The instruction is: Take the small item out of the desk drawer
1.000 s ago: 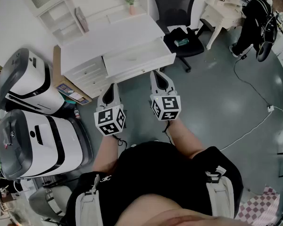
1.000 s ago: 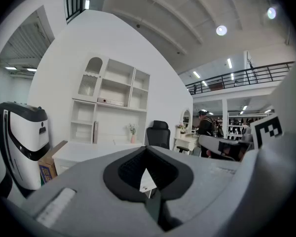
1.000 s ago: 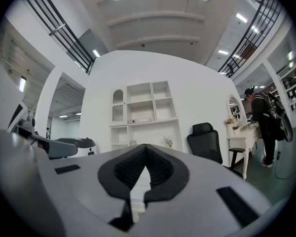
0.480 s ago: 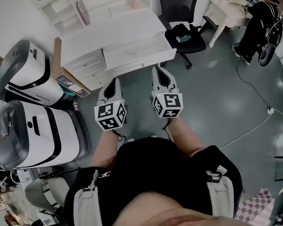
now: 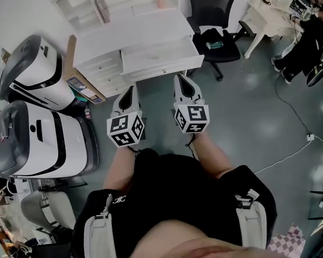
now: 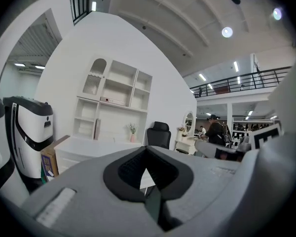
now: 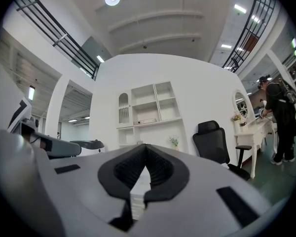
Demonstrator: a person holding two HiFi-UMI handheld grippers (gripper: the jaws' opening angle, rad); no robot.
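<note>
From above, the head view showed the white desk (image 5: 134, 34) with its drawer (image 5: 162, 70) pulled out toward the person. The left gripper (image 5: 130, 89) and the right gripper (image 5: 181, 79) were held side by side just short of the drawer front, touching nothing. Only this view showed the drawer's pale inside. The small item could not be made out there or in any other view.

The state of the jaws could be read only in the gripper views. The left gripper's dark pads met at their tips with nothing between them, and so did the right gripper's. Both tongs were closed and empty.

The head view alone showed a teal object (image 5: 215, 44) lying on the seat of the black office chair (image 5: 212, 15), and a cable (image 5: 290, 98) trailing across the grey floor. The left gripper view showed a cardboard box (image 6: 50, 157) wedged between a tall white machine (image 6: 32, 132) and the desk. It also showed a small potted plant (image 6: 132, 130) and a railed upper gallery (image 6: 241, 83). The right gripper view showed the wall shelf unit (image 7: 149, 107) upright above the desk. To the right of the chair, a person (image 7: 278, 117) in dark clothes stood at a white dressing table (image 7: 249, 135).
</note>
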